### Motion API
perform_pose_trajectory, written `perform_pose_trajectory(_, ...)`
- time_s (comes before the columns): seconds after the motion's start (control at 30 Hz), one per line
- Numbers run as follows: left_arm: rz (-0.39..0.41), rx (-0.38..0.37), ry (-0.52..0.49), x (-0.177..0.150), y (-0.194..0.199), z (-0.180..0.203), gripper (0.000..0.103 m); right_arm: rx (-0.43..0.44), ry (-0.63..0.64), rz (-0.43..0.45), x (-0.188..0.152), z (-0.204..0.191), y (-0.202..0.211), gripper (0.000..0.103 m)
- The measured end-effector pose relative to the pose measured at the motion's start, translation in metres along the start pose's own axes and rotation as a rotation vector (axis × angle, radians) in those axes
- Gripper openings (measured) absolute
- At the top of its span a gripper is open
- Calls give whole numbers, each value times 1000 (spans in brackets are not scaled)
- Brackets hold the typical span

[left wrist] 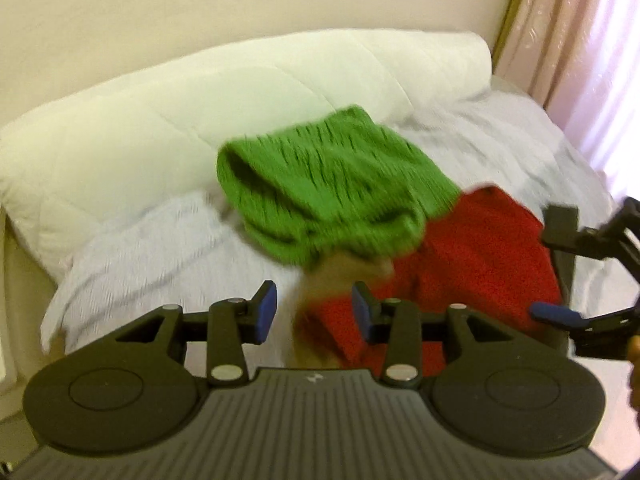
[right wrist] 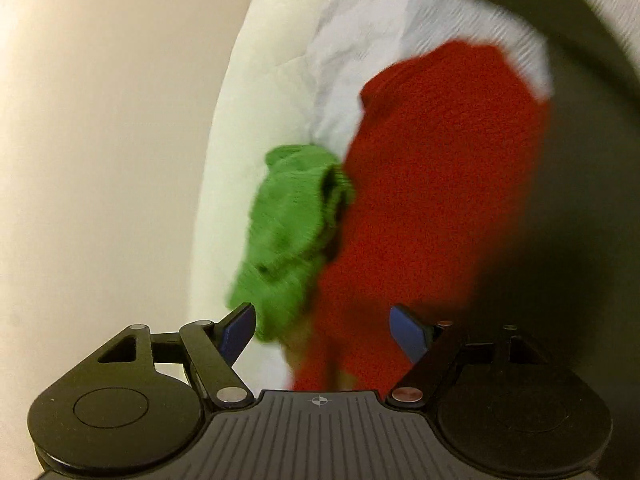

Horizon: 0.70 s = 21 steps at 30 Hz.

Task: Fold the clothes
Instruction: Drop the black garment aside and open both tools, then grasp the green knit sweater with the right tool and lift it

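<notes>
Left wrist view: pale sheet [left wrist: 160, 248], white duvet [left wrist: 200, 112], cream wall [left wrist: 200, 0], pink curtain [left wrist: 580, 40].

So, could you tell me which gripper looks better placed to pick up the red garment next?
Probably the right gripper: its jaws stand open, nothing between them, with the red garment straight ahead. The left gripper, also open, faces the green knit, with the red off to its side.
</notes>
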<state>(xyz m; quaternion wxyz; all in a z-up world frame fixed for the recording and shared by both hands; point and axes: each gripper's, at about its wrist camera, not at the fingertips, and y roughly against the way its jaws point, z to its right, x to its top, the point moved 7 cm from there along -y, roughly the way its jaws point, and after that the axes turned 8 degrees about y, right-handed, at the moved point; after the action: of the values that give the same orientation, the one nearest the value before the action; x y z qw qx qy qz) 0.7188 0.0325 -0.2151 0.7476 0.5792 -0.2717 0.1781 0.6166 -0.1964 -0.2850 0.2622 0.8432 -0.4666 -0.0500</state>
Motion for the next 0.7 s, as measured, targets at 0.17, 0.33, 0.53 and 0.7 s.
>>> perform_pose_trajectory(0.17,37,17,9,29,-38,-11,37,26,-11,25,20,-4,-68,66)
perform_pose_trajectory(0.33,34,34,44,40,-62,-23,37,2,-18,12,37,-1,-119,30)
perform_pose_trajectory(0.53,36,21,47,37,-53,-18,38,52,173,100,46,-31,-90,7)
perform_pose_trajectory(0.7,99,-49,24,41,-13,7,38,153,274,237,46,-65,-2,6)
